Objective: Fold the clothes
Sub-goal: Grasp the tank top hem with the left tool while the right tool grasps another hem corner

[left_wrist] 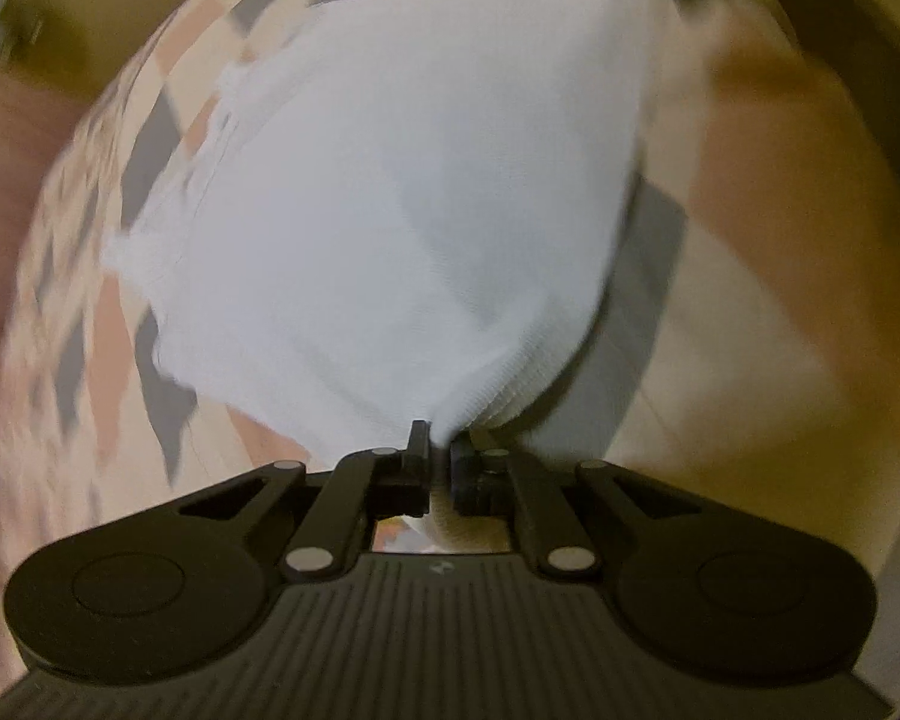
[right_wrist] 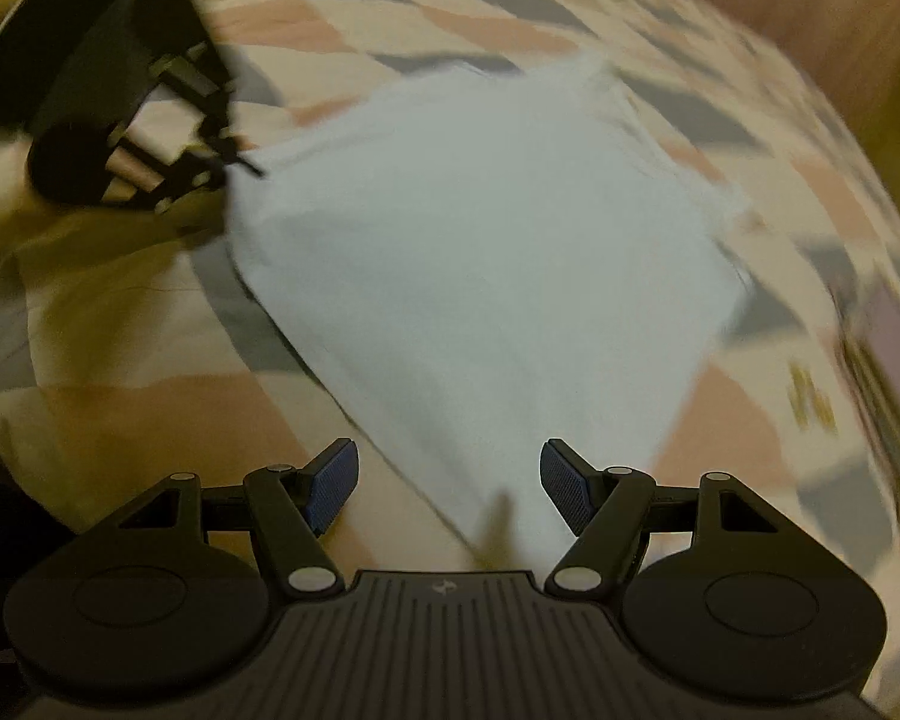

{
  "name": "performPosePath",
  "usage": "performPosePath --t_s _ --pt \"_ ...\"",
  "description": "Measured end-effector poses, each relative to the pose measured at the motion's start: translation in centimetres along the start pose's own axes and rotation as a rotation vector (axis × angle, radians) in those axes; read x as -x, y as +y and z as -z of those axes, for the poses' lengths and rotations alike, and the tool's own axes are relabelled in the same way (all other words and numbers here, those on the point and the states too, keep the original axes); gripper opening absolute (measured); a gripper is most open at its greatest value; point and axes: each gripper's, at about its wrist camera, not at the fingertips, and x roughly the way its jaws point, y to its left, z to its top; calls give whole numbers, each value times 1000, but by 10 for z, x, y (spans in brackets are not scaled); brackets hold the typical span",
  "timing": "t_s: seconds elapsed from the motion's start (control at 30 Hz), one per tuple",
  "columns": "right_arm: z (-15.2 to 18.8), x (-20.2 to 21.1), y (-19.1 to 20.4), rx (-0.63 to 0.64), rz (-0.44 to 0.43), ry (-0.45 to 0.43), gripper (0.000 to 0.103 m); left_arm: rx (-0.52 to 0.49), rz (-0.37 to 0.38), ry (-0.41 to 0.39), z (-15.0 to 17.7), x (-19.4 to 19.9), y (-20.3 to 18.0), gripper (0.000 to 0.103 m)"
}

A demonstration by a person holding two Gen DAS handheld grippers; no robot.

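Over the bedspread [right_wrist: 510, 18], left gripper [left_wrist: 441, 441] pinches white cloth [left_wrist: 402, 210]; right gripper [right_wrist: 449, 480] gapes wide

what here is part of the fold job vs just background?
Job:
- white cloth, lying on the bed
- left gripper, shut on a corner of the cloth
- right gripper, open, a cloth corner lying between its fingers

Background:
- patterned bedspread under the cloth
- blurred items at the right edge of the right wrist view, too smeared to identify
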Motion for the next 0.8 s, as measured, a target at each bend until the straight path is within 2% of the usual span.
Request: performPosePath --t_s 0.17,0.23,0.3,0.37,0.43,0.53,0.67,0.8 --pt "-6 -27 31 133 -4 -91 69 318 114 12 0 10 46 4" --pt "-8 -38 44 187 -6 -128 68 384 139 2 2 14 58 4" --pt "-8 -48 53 232 11 -155 62 426 158 -3 3 18 67 4" --pt "-5 -56 55 267 64 -166 53 438 176 -8 5 22 70 4" --pt "4 -58 49 308 129 -165 50 427 177 -6 8 29 63 4" --pt "25 -59 29 370 234 -131 47 412 174 -4 9 32 60 4" --pt "54 -57 -6 398 329 -74 44 387 161 0 10 26 56 4" --pt "53 -52 -11 399 314 -73 34 333 138 3 9 22 49 4"
